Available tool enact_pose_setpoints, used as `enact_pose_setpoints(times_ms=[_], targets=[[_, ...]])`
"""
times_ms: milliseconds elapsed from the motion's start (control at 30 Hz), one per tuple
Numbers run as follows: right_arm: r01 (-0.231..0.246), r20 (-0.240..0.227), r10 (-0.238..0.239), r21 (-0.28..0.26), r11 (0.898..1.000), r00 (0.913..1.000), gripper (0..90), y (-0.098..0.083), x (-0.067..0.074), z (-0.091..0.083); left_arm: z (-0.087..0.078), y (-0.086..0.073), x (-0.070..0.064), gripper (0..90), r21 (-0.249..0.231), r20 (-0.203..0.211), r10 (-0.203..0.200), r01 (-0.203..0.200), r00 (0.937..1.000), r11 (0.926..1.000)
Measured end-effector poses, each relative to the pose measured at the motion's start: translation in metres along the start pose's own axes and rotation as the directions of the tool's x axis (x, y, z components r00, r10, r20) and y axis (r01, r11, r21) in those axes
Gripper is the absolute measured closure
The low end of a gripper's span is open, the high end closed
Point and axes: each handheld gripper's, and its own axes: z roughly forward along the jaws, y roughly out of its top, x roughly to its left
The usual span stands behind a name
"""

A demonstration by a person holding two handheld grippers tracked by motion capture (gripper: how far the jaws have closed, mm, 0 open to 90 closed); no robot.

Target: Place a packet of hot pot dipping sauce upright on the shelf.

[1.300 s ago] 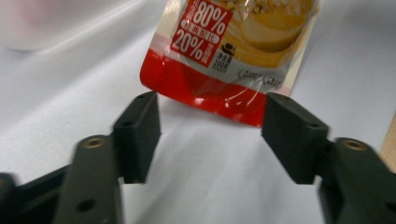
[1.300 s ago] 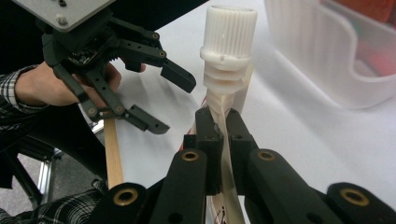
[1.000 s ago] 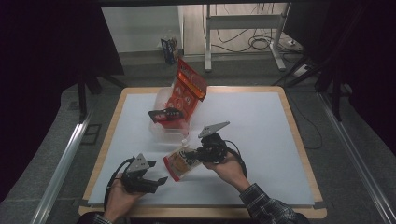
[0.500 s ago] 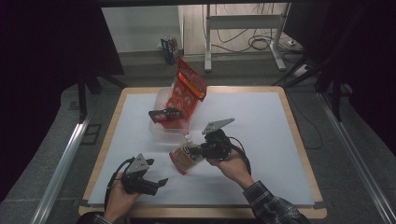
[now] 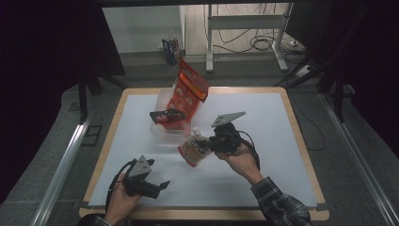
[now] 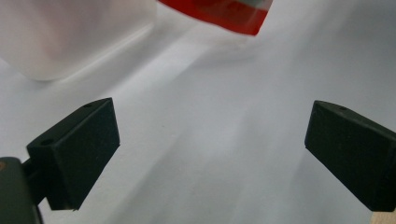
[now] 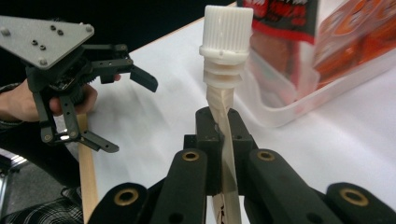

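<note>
The table [image 5: 282, 155] has a white top with a pale wooden rim, and it stands on a grey floor in a dim room. Nearest the person, by the table's near left edge, the left gripper [image 5: 157, 187] rests low in the left hand [image 5: 121, 200] with its jaws spread wide and nothing between them. The left gripper view shows those two black jaws far apart over bare white surface, with a corner of the clear tub [image 6: 70, 37] and a red edge of packaging above.

Farther in, near the middle, the right gripper [image 5: 210, 144] is clamped on a spouted pouch [image 5: 195, 149], lifted off the table and tilted. The right gripper view shows what the high view cannot: the jaws pinch the pouch's flat neck just under its white screw cap [image 7: 227, 35], and the left gripper [image 7: 122, 109] sits open beyond.

Behind the pouch, the clear tub [image 5: 162, 134] holds a tall red bag [image 5: 188, 89] leaning upright. Past the table stand metal legs [image 5: 244, 33] and cables [image 5: 263, 44] on the floor.
</note>
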Motion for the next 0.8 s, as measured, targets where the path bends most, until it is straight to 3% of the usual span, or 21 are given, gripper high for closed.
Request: enact_pose_setpoints(times_ms=[233,533,800], targets=[[0.009,0.045,-0.008,-0.015,1.0,0.9989,87.3,0.011,-0.009,-0.016,-0.004,-0.001,0.002,0.6,-0.035,-0.034,-0.005,0.004,0.9994,0.9994],[0.021,0.089,-0.018,-0.035,0.999,0.9958,87.6,0.026,-0.018,-0.029,-0.003,-0.001,0.001,0.4,-0.03,-0.039,0.001,-0.002,0.9992,0.9995],[0.032,0.096,-0.028,-0.038,0.999,0.995,87.7,0.039,-0.026,-0.025,-0.002,-0.001,-0.001,0.5,-0.014,-0.042,0.016,-0.016,0.999,0.9998]])
